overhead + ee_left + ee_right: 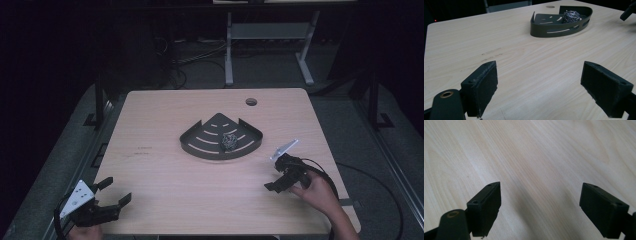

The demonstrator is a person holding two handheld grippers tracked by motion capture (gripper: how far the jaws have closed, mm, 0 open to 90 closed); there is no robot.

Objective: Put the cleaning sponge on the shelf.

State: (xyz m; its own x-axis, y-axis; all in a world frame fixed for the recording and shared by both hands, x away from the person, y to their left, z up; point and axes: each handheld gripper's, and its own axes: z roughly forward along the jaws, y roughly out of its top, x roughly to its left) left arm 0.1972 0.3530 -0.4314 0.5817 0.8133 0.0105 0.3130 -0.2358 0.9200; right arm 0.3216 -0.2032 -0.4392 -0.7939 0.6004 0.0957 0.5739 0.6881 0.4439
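A dark fan-shaped tray (200,148) with slotted walls sits on the middle of the wooden table, and a steel-wool scrubber (229,141) lies inside it toward the right. My left gripper (117,190) rests at the near left corner, jaws open and nothing between them. In its view (539,85) the tray (554,32) and scrubber (571,16) lie well ahead. My right gripper (272,177), held by a hand at the near right, is below and to the right of the tray. It stands open (540,207) over bare wood, holding nothing.
A round cable hole (251,101) is near the table's far edge. Behind the table stand the white legs of another desk (229,50), with cables on the floor. A tip of the other gripper (629,11) shows at the left gripper view's upper right.
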